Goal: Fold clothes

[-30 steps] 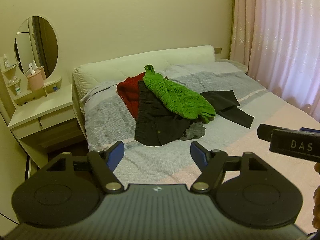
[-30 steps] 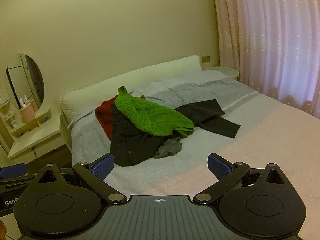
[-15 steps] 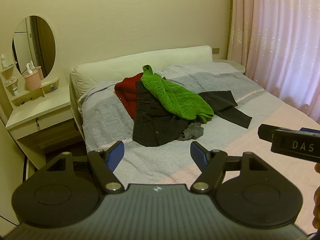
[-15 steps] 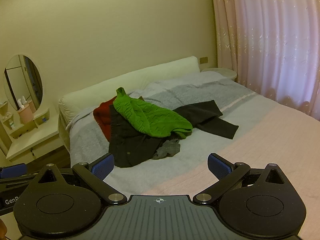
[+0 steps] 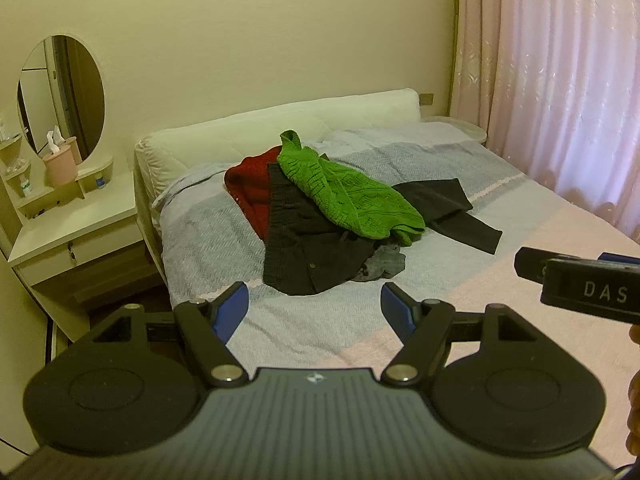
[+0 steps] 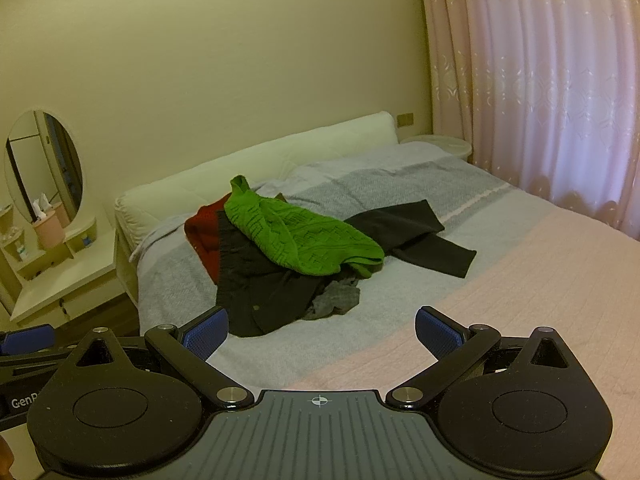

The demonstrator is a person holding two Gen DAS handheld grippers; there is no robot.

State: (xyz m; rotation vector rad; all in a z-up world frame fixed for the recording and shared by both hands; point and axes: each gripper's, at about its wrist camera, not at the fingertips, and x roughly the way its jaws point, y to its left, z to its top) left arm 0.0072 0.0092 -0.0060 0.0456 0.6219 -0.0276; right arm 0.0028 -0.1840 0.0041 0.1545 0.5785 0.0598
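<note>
A heap of clothes lies mid-bed. A green knit sweater (image 5: 348, 196) (image 6: 300, 240) sits on top of a black garment (image 5: 312, 252) (image 6: 260, 288), with a red garment (image 5: 252, 188) (image 6: 204, 232) behind and a small grey piece (image 5: 380, 266) (image 6: 334, 300) at the front. My left gripper (image 5: 315, 310) is open and empty, held above the bed's near part, short of the heap. My right gripper (image 6: 322, 332) is open and empty, also short of the heap. The right gripper's side shows in the left wrist view (image 5: 580, 284).
The bed (image 5: 540, 248) has a grey and pink cover and a white headboard (image 5: 280, 124). A white dressing table (image 5: 72, 220) with an oval mirror (image 5: 64, 92) stands left. Pink curtains (image 5: 560, 80) hang right, with a small round table (image 6: 440, 145) by them.
Both views have shifted slightly; the heap sits a little further left in each frame. Both grippers stay open and empty.
</note>
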